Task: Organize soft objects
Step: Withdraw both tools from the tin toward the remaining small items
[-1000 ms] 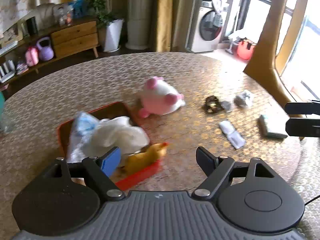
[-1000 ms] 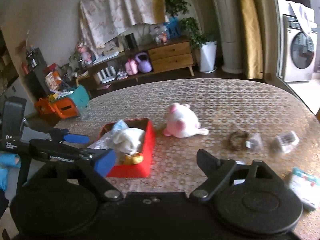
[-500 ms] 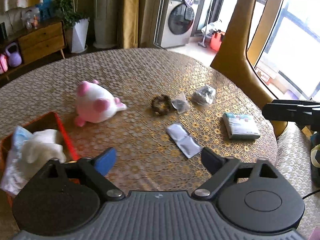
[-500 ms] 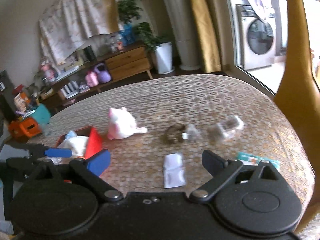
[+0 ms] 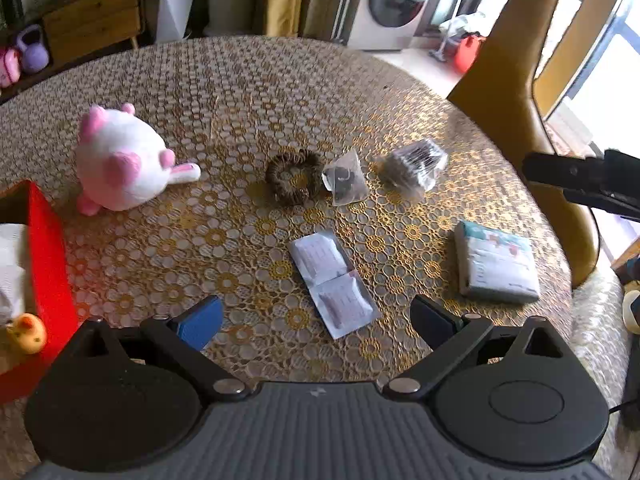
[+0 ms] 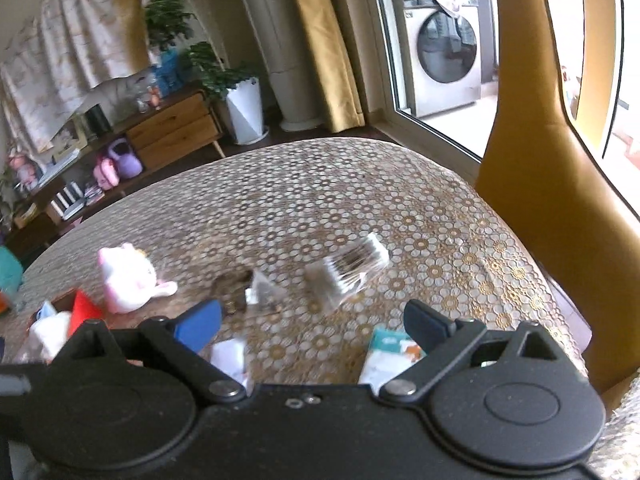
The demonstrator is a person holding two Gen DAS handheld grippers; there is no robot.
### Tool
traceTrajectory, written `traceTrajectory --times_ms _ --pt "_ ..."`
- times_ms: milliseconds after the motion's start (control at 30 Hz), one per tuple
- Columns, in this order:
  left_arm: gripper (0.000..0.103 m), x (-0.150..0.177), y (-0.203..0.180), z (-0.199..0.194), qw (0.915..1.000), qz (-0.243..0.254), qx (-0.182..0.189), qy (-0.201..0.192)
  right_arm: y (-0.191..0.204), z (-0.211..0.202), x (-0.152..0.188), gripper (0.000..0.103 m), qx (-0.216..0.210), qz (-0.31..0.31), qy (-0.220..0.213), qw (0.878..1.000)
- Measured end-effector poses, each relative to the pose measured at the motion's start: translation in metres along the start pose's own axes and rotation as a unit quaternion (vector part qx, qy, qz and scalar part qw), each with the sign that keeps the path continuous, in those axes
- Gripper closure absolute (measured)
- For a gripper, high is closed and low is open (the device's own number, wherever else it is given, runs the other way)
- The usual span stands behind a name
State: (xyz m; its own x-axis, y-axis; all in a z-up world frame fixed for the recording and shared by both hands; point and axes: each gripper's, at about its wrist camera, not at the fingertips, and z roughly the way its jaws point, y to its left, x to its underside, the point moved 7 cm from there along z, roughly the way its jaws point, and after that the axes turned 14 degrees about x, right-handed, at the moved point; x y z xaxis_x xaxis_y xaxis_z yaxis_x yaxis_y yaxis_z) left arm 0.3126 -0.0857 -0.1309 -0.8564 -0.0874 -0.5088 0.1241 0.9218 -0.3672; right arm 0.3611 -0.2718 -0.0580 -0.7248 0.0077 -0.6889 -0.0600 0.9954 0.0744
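Observation:
A pink-and-white plush toy [image 5: 120, 164] lies on the table beside a red box [image 5: 48, 264] that holds white cloth and a yellow duck [image 5: 26, 332]. My left gripper [image 5: 316, 316] is open above a white double sachet [image 5: 332, 280], with nothing gripped. Farther back lie a brown scrunchie [image 5: 294, 176], a small clear bag [image 5: 346, 180] and a larger clear bag [image 5: 412, 164]. A tissue pack [image 5: 496, 264] lies to the right. My right gripper [image 6: 312, 320] is open over the table, with the tissue pack [image 6: 392, 356] under its right finger and the larger clear bag [image 6: 348, 272] ahead.
A yellow chair back [image 5: 516, 80] stands against the table's right edge. The patterned tablecloth [image 5: 248, 92] covers the round table. The right gripper's fingers [image 5: 548, 182] reach in from the right in the left wrist view. A cabinet [image 6: 172, 136] and a washing machine [image 6: 440, 48] stand beyond.
Both grippers swung right across the table and came lower. The red box slid from the middle to the left edge of both views. Both pairs of jaws widened.

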Motion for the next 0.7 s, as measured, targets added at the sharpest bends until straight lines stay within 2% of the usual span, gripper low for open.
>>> traceTrajectory --times_ms 333,700 --pt "0.002 -0.011 0.008 0.057 0.9977 -0.055 -0.033 0.021 -0.012 0.079 -0.021 0.005 0.03 0.03 0.027 0.999" --pt "0.002 -0.009 0.016 0.098 0.9951 -0.057 -0.078 0.024 -0.009 0.155 -0.019 0.008 0.06 0.038 0.069 0.995"
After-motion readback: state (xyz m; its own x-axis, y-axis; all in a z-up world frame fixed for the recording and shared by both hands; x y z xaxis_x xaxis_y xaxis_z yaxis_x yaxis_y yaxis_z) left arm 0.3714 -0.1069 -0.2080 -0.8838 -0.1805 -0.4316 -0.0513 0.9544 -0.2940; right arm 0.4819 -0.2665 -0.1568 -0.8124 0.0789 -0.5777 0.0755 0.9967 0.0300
